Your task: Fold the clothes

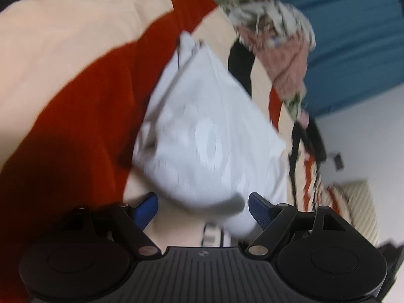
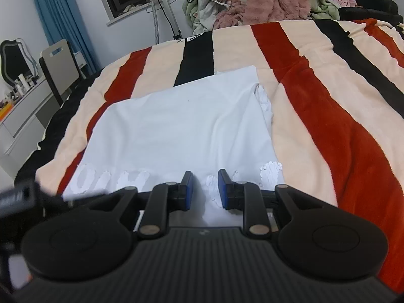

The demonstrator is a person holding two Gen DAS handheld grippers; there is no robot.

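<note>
Right wrist view: white shirt point(image 2: 176, 126) lies flat on bed blanket point(image 2: 315, 116), hem at 6 o'clock. Right hand-held gripper point(image 2: 203, 189) narrowly parted; left hand-held gripper point(image 1: 203, 208) wide. Grip hem squarely, lift evenly.

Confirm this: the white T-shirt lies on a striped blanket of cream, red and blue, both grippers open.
Not quite. The blanket under the white T-shirt is striped cream, red and black, not blue, as the right wrist view shows. Both grippers, left gripper and right gripper, are open.

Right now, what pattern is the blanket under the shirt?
Blanket: cream, red and black stripes; clearest in right wrist view.
</note>
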